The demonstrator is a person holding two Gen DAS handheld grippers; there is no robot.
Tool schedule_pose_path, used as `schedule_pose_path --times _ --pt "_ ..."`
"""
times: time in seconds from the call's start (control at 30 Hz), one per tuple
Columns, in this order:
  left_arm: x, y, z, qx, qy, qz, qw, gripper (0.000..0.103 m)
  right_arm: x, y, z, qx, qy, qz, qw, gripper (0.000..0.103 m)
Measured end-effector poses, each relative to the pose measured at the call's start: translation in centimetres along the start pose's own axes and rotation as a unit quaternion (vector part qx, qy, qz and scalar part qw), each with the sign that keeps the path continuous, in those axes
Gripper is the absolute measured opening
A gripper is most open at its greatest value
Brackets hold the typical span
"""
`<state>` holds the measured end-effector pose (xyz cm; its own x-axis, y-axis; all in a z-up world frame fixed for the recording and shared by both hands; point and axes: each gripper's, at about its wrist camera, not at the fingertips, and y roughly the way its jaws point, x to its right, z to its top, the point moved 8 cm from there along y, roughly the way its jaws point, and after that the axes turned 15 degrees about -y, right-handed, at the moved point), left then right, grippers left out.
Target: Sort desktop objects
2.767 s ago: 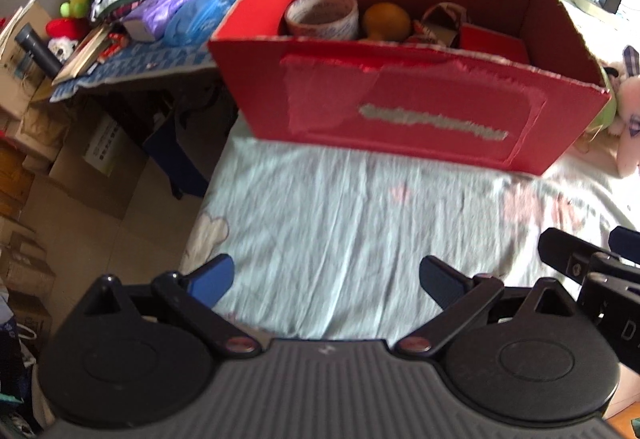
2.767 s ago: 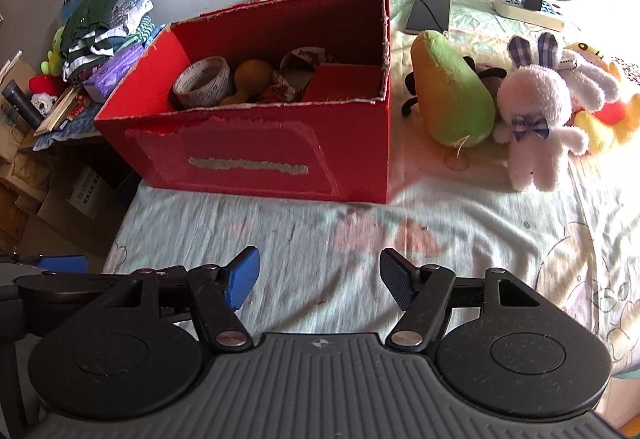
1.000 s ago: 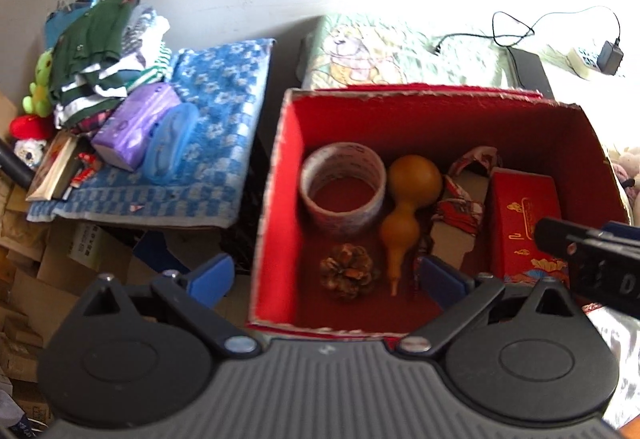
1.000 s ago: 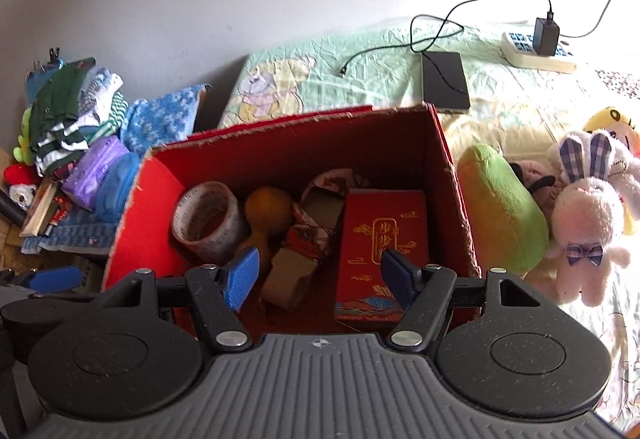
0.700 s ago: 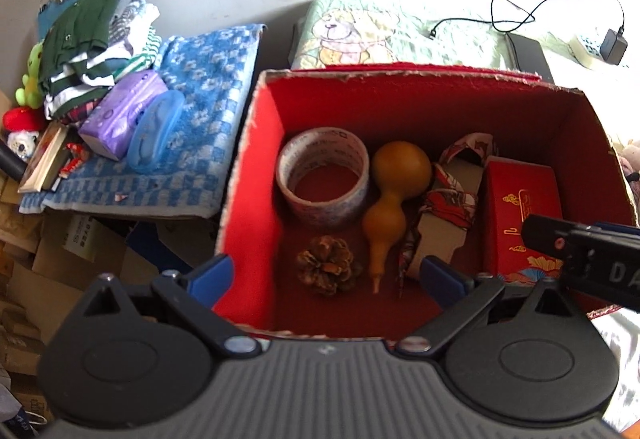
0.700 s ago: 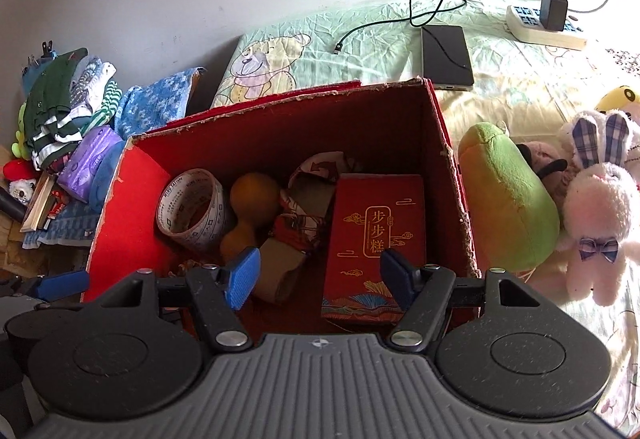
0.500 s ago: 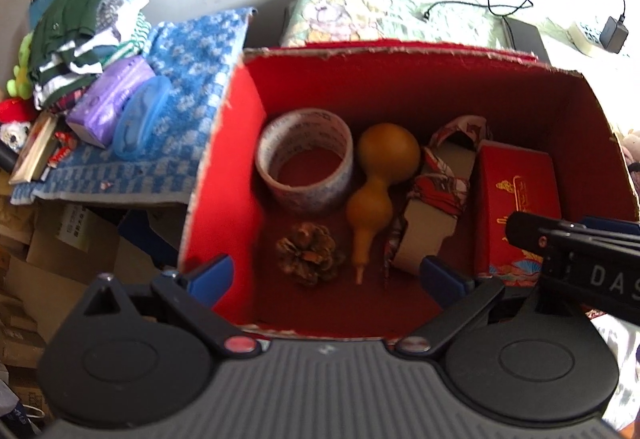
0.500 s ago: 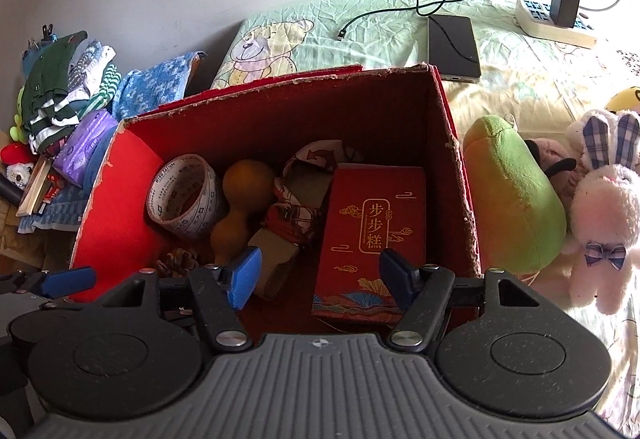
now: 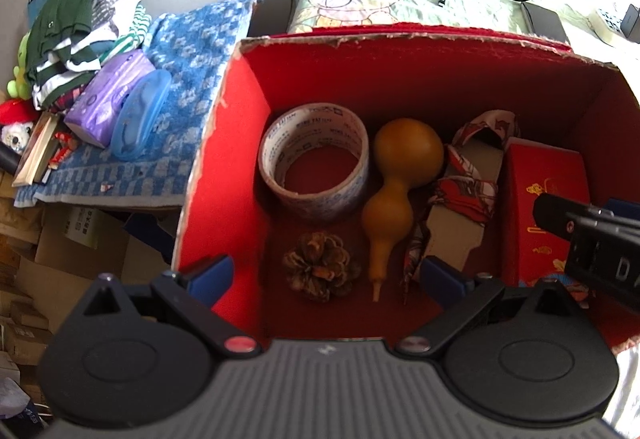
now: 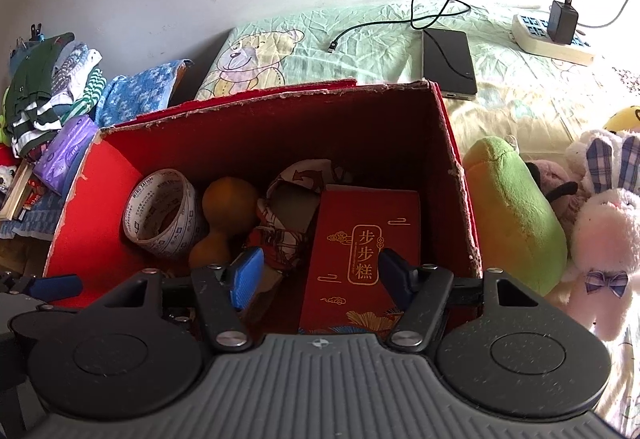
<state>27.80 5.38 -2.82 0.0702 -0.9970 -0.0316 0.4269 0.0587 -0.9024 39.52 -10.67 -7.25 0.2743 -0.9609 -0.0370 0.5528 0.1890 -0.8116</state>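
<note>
Now lower and closer over the red box point(image 9: 224, 175) than 0.5 s ago, contents larger in both views. From the left wrist: left gripper point(image 9: 324, 275) wide and empty, fingers straddling the near-left corner of the box above a pine cone point(image 9: 320, 266); tape roll point(image 9: 314, 171) toward the far-left corner, gourd point(image 9: 394, 195) just beside it, patterned folded packet point(image 9: 466, 195) next along, red gift box point(image 9: 548, 207) at the right wall under the right gripper's tip point(image 9: 592, 235). From the right wrist: right gripper point(image 10: 320, 275) wide, holding nothing, poised above the gift box point(image 10: 360, 247); green plush point(image 10: 516, 215) and rabbit plush point(image 10: 604, 227) outside the right wall.
</note>
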Motion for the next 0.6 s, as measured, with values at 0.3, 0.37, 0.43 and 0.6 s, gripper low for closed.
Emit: schedule_pose_path --times 0.3,0.37,0.43,0.6 --pt "0.4 1.5 0.9 -0.004 0.010 -0.004 0.9999 0.100 0.5 2.5 0.2 -0.032 0.014 -0.012 0.999 0.064" --pt "0.6 1.7 1.1 -0.002 0.014 -0.003 0.9999 0.100 0.6 2.6 0.0 -0.034 0.021 -0.013 0.999 0.063" --pt "0.7 1.9 1.2 -0.002 0.017 -0.004 0.9998 0.100 0.6 2.6 0.0 -0.033 0.021 -0.016 0.999 0.062" --pt "1.3 2.3 1.0 -0.008 0.023 -0.011 0.9996 0.100 0.5 2.6 0.0 -0.034 0.017 -0.022 0.999 0.059"
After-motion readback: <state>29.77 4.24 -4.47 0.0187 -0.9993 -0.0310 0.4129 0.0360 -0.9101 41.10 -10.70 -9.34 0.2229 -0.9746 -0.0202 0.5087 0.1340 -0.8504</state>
